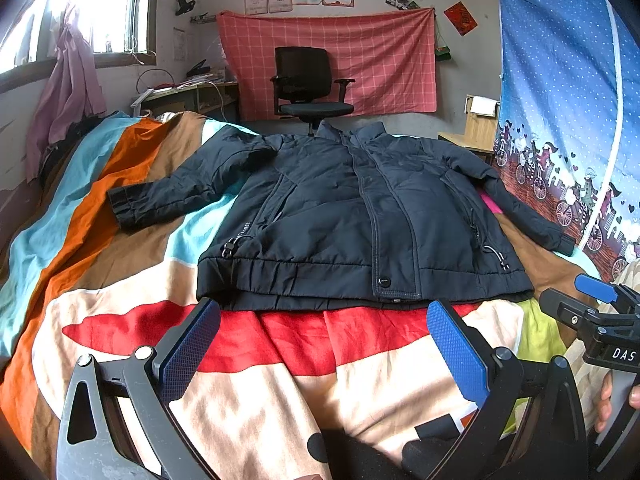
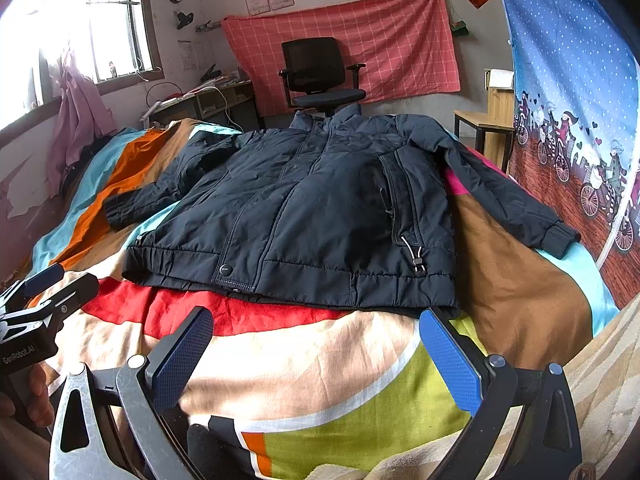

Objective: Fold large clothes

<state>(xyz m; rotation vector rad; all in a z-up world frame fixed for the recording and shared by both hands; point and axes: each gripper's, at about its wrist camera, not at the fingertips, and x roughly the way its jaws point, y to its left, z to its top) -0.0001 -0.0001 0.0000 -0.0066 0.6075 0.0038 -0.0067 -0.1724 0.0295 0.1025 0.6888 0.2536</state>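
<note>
A dark navy jacket (image 1: 352, 216) lies flat, front up and zipped, on the colourful bedspread (image 1: 280, 364), collar away from me, both sleeves spread out to the sides. It also shows in the right wrist view (image 2: 320, 208). My left gripper (image 1: 324, 344) is open and empty, just short of the jacket's hem near its middle. My right gripper (image 2: 316, 348) is open and empty, just short of the hem near its right corner. Each gripper shows at the edge of the other's view, the right one (image 1: 592, 300) and the left one (image 2: 44, 284).
The bed's bedspread (image 2: 340, 372) fills the foreground. A black office chair (image 1: 312, 88) stands beyond the bed before a red checked cloth. A desk (image 1: 188, 96) stands at the back left, a wooden stool (image 2: 484, 128) at the right, and a blue patterned curtain (image 1: 568, 120) hangs along the right.
</note>
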